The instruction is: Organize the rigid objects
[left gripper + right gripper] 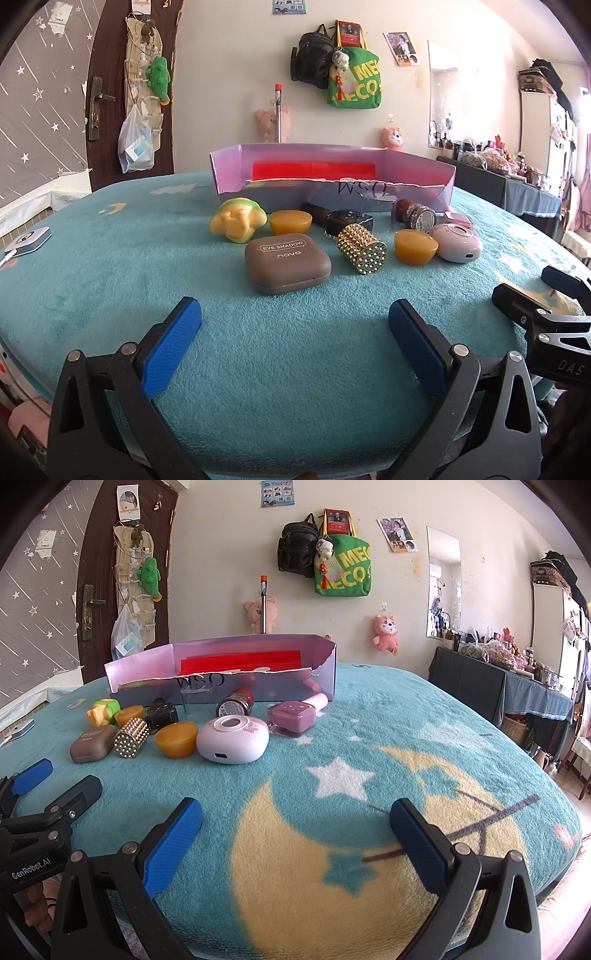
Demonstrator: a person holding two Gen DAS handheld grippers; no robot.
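Both your grippers sit low over the teal blanket [110,266], and both are spread wide with nothing between the blue pads. Your left gripper [294,317] points straight at the brown eye-shadow case [287,263]; your right gripper [296,814] hangs over the yellow moon print [295,867], well clear of the clutter.

The objects lie in a loose row in front of the lilac cardboard box [332,177], which stands open at the far side with a red sheet [314,170] inside. From the left wrist you get the yellow-and-green toy figure [237,220], an amber half-dome [290,221] just beside it, the gold studded cylinder [362,249] lying on its side, a second amber half-dome [415,246] touching the pink oval device [456,243], and a dark bottle [349,220] behind.

The right wrist gives you what the left hides: a mauve nail-polish bottle [293,718] lying on its side with its pale cap toward the box, a clear cup [199,701] and a glittery dark jar [234,703]. It also catches your left gripper's fingers at the left edge.

Around the room: a dark door [110,572] with a hanging organiser, a black backpack [299,546] and green tote [343,568] on the wall, pink plush toys, a mirror [443,579] and a crowded side table [517,679] on the right.
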